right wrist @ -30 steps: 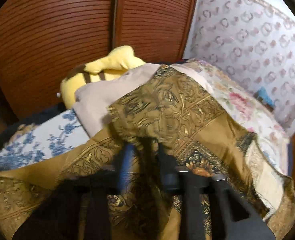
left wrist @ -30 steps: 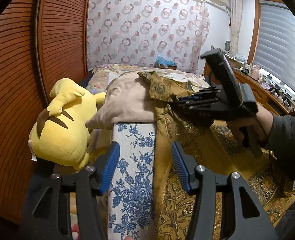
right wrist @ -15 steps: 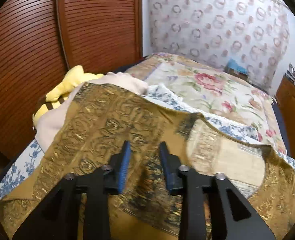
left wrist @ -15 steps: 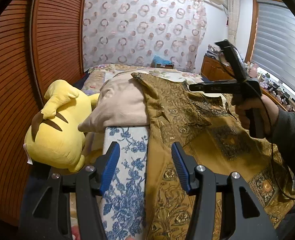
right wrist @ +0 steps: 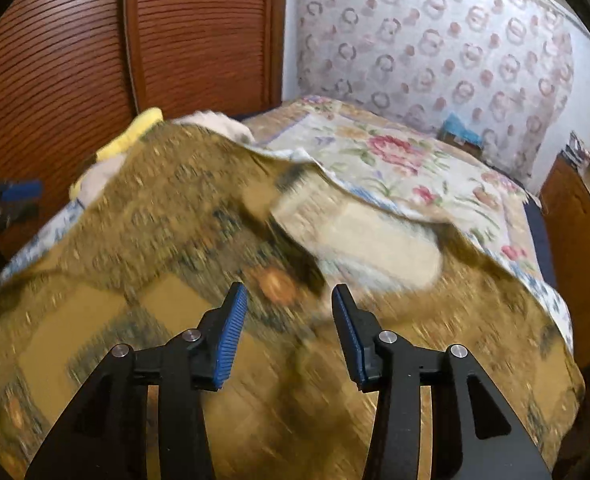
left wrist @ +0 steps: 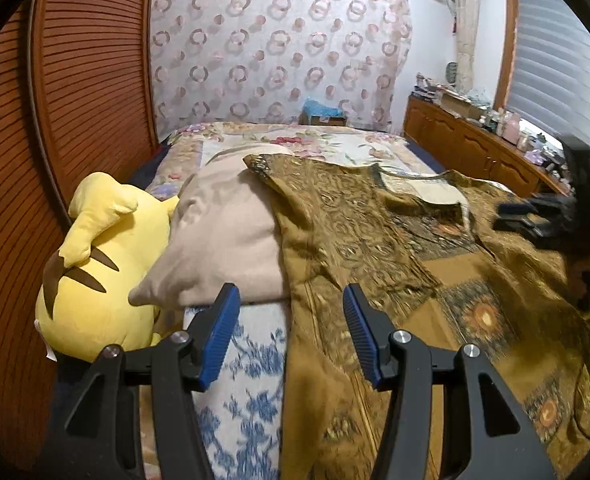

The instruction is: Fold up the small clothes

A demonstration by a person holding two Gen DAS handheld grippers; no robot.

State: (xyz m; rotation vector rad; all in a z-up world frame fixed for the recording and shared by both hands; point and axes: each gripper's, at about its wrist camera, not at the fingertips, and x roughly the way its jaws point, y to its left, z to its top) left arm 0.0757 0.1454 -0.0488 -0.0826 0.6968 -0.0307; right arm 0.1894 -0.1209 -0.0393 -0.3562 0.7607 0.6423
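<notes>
A gold and brown patterned garment [left wrist: 375, 248] lies spread open on the bed, its left sleeve draped over a beige pillow [left wrist: 223, 240]. It fills the right wrist view [right wrist: 175, 240], blurred by motion. My left gripper [left wrist: 291, 336] is open and empty, held above the garment's left edge. My right gripper [right wrist: 289, 332] is open and empty, just above the middle of the garment. It shows blurred at the right edge of the left wrist view [left wrist: 555, 216].
A yellow plush toy [left wrist: 95, 280] lies left of the pillow against wooden louvred doors [left wrist: 75, 100]. A blue floral cloth [left wrist: 247, 380] covers the near bed edge. A floral quilt [right wrist: 395, 160] covers the far bed. A wooden cabinet [left wrist: 475, 148] stands right.
My right gripper opened and let go of the garment's sleeve, then swung right and back. The garment went from bunched up to spread flat on the bed. My left gripper stayed open.
</notes>
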